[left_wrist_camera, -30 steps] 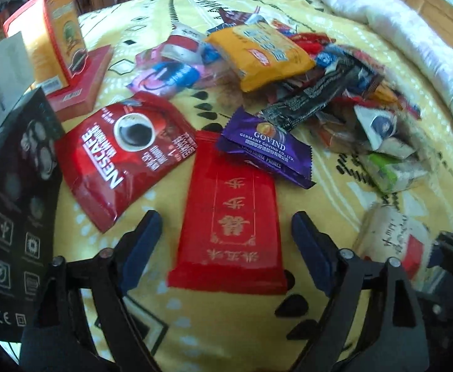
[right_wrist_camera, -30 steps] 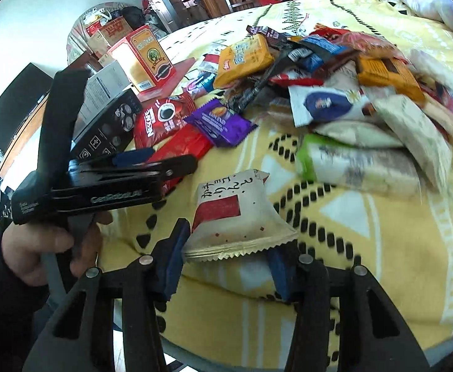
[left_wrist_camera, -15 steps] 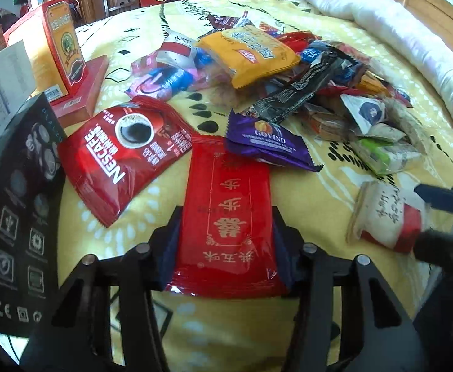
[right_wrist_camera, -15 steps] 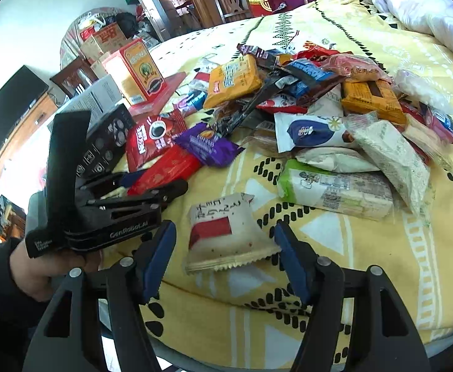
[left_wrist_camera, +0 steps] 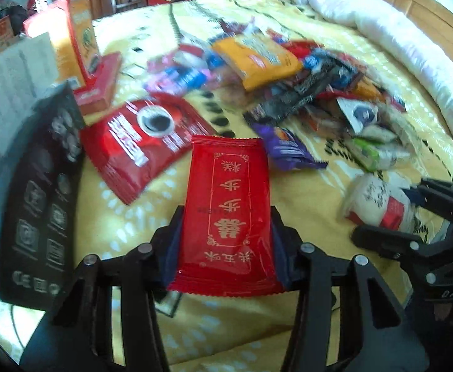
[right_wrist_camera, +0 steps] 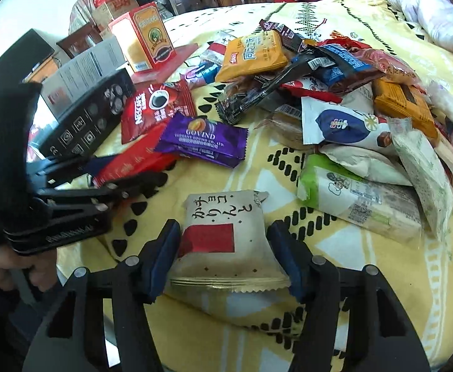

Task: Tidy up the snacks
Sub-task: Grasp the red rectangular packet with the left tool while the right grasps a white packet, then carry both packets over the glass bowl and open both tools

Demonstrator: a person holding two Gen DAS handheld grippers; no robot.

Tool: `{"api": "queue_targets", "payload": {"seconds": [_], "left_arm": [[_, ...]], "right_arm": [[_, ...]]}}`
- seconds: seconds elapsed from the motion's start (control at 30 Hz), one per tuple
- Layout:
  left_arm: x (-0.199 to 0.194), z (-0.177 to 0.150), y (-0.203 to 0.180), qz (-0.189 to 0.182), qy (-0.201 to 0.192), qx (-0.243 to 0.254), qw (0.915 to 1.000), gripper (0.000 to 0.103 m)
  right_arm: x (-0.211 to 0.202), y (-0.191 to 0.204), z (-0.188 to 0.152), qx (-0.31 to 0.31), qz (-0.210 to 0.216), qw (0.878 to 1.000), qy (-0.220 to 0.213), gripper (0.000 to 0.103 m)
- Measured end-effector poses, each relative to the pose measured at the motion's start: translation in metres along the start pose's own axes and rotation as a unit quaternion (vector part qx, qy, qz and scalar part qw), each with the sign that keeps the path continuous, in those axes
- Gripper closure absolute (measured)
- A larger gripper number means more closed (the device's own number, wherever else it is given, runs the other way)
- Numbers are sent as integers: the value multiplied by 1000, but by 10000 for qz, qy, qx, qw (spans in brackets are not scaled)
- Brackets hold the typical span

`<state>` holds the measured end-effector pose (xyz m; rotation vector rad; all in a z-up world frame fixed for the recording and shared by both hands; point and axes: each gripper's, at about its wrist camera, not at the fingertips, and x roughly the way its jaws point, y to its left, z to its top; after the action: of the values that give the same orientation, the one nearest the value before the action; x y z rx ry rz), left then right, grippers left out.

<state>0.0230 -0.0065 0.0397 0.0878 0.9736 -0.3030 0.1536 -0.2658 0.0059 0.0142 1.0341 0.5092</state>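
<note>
A bed (right_wrist_camera: 366,279) under a yellow patterned cover is seen ahead of both grippers, with a heap of snacks (right_wrist_camera: 335,93) spread beyond them. A black box (left_wrist_camera: 40,201) lies to the left of the left gripper (left_wrist_camera: 226,238), whose jaws are closed onto the sides of a long red packet (left_wrist_camera: 229,210), held lengthwise between them. The right gripper (right_wrist_camera: 226,245) has just been closing around a beige packet with a red square (right_wrist_camera: 226,238); its pads are seen against the packet's sides, and a grip appears made. A purple packet (right_wrist_camera: 204,139) rests just beyond, on the cover.
</note>
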Motion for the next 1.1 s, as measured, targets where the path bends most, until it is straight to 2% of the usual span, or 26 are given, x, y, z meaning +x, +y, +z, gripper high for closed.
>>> {"api": "queue_targets", "payload": {"seconds": [0.03, 0.07, 0.43, 0.63, 0.8, 0.97, 1.1], "left_arm": [[-6, 2, 2, 40, -88, -24, 10000, 54], [-13, 6, 4, 93, -193, -58, 9998, 55], [-95, 33, 43, 383, -1059, -492, 9924, 57], [-154, 44, 81, 725, -1688, -777, 9799, 57], [-190, 39, 140, 1232, -1953, -1302, 9642, 57], [-229, 24, 214, 1832, -2166, -2023, 9373, 57], [-238, 10, 254, 2173, -2135, -2435, 9208, 57]], "right_arm": [[-4, 1, 0, -3, -4, 10000, -79, 41], [-10, 3, -1, -9, -7, 9999, -166, 56], [-61, 26, 29, -115, 49, 9960, -885, 56], [-88, 55, 68, -338, 113, 9906, -1318, 56], [-106, 97, 118, -622, 416, 9822, -1723, 56], [-112, 159, 167, -966, 1022, 9707, -1950, 56], [-97, 221, 198, -1266, 1479, 9629, -1869, 56]]}}
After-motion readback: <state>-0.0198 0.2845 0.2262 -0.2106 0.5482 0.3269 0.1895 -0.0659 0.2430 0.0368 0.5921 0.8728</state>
